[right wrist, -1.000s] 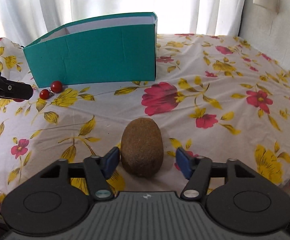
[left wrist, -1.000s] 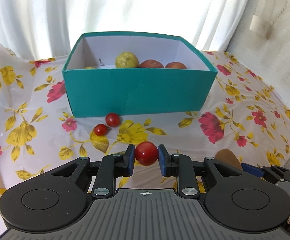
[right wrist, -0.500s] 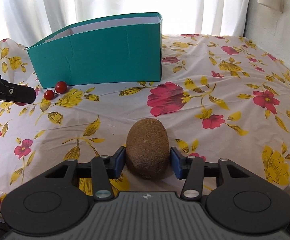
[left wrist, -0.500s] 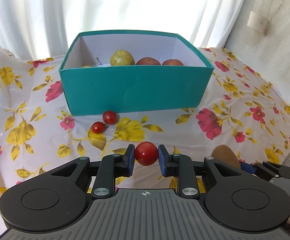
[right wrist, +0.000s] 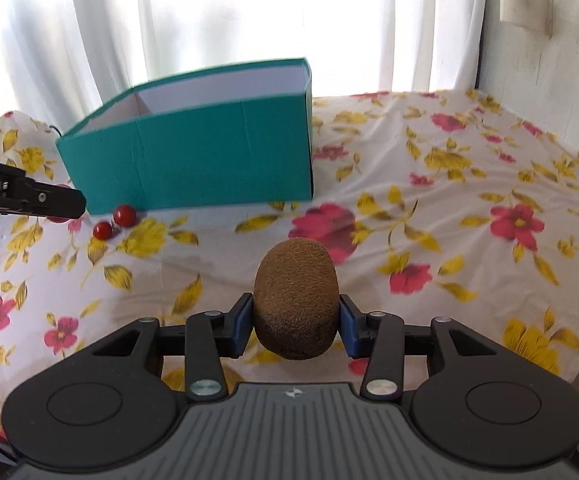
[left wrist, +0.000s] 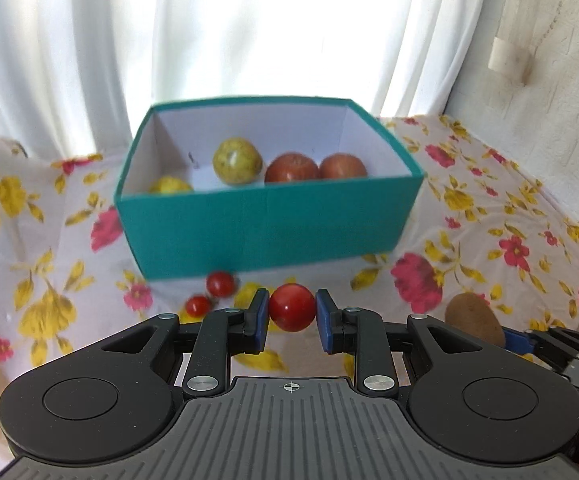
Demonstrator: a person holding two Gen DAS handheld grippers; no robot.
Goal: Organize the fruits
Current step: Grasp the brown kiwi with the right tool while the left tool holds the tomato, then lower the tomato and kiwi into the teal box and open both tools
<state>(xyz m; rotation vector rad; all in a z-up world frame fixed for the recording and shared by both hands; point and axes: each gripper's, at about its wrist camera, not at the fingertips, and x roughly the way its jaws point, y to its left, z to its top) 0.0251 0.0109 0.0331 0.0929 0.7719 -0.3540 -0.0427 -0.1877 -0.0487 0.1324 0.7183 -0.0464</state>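
Note:
My left gripper (left wrist: 292, 314) is shut on a red cherry tomato (left wrist: 292, 307) and holds it above the cloth, in front of the teal box (left wrist: 265, 228). The box holds two yellow-green fruits (left wrist: 236, 160) and two reddish-brown fruits (left wrist: 292, 168). Two more cherry tomatoes (left wrist: 220, 284) lie on the cloth by the box's front wall. My right gripper (right wrist: 295, 322) is shut on a brown kiwi (right wrist: 295, 298), lifted off the cloth, to the right of the box (right wrist: 193, 160). The kiwi also shows in the left wrist view (left wrist: 474, 318).
A flowered cloth (right wrist: 449, 208) covers the table. White curtains (left wrist: 249, 28) hang behind the box and a white wall (right wrist: 549, 40) stands on the right. The left gripper's finger (right wrist: 29, 196) shows at the left edge of the right wrist view.
My right gripper closed on the kiwi and lifted it off the cloth. My left gripper rose with the cherry tomato, so more of the box's inside shows.

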